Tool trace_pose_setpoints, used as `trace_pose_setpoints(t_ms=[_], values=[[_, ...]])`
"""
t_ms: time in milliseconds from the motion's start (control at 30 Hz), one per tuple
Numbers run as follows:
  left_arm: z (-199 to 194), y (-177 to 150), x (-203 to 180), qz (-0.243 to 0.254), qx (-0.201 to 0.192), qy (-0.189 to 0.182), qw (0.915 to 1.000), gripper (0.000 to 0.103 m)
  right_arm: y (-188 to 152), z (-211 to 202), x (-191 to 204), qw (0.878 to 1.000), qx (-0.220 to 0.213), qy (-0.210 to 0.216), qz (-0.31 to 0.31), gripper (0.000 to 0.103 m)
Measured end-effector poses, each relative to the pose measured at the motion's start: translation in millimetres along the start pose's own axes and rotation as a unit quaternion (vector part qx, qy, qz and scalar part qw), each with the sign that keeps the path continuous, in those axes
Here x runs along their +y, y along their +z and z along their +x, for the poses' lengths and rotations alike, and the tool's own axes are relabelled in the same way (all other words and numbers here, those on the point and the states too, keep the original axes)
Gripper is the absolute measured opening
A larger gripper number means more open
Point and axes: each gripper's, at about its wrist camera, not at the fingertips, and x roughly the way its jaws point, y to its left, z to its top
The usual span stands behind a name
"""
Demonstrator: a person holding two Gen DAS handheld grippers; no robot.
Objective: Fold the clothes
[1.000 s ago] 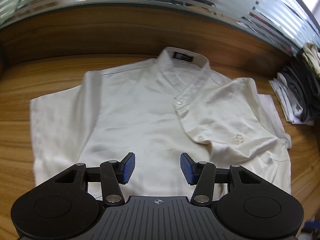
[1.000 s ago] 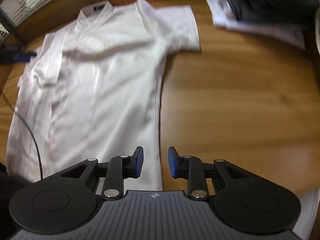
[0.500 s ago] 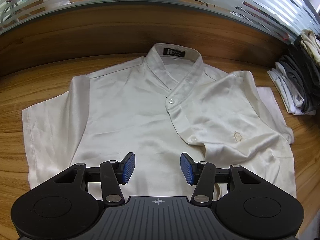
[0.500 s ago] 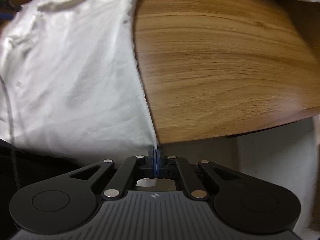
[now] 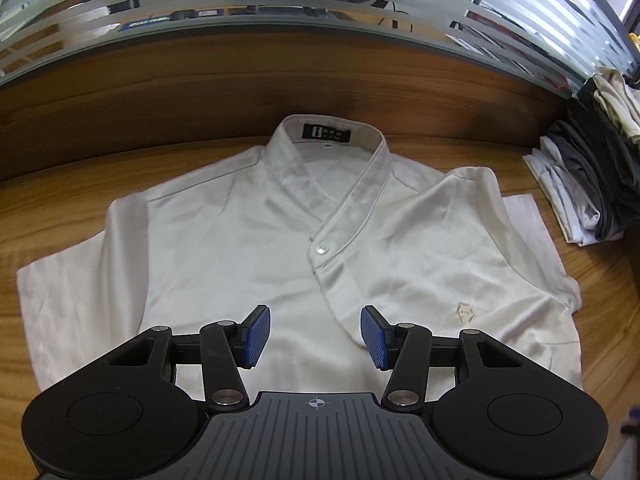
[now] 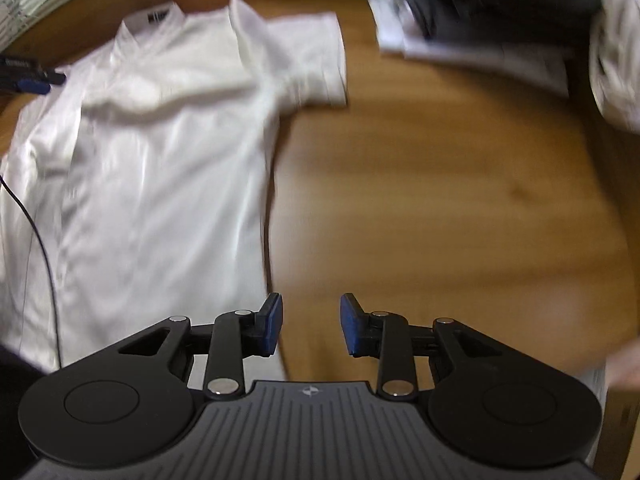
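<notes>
My right gripper [image 6: 311, 324]: jaws opening, nothing between them, over bare wood just off the side seam of the white short-sleeved satin shirt [image 6: 160, 168]. My left gripper [image 5: 315, 338]: jaws spread, empty, above the shirt's chest. The shirt lies flat, collar toward the worktop's [image 6: 460, 184] far edge. Open wood to the right; the stack of folded grey and white clothes [image 5: 580, 184] occupies the far right corner.

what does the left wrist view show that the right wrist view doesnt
Only the left wrist view: the striped glass partition, the shirt's button and chest emblem. Only the right wrist view: a black cable across the shirt and bare table beside it. Both: the white shirt lying flat, the stack of clothes, and an empty claw.
</notes>
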Motion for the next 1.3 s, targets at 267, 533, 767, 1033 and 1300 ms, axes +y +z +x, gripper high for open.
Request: trace_pose_setpoints(t_ms=[267,533,767,1033,1300], values=[[25,13,-5,0.044,0.018,-0.017,0.9987,0.054,118,34,-8,0.999,-0.034,0.002,-0.032,0.041],[58,26,-5,0.066,0.030,-0.005,0.9973,0.054,218,91,-2,0.997,-0.051,-0.002,-0.056,0.045],[78,41,-6,0.074,0.040,-0.018,0.9963,0.053,276,139,-5,0.996,-0.052,-0.023,-0.074,0.053],[93,39,-15,0.089,0.041,-0.009,0.9951,0.024,306,177,-13,0.995,-0.041,-0.040,-0.077,0.055],[88,48,-26,0.099,-0.017,0.010,0.9949,0.012,303,182,-21,0.998,-0.047,-0.020,-0.044,0.002]])
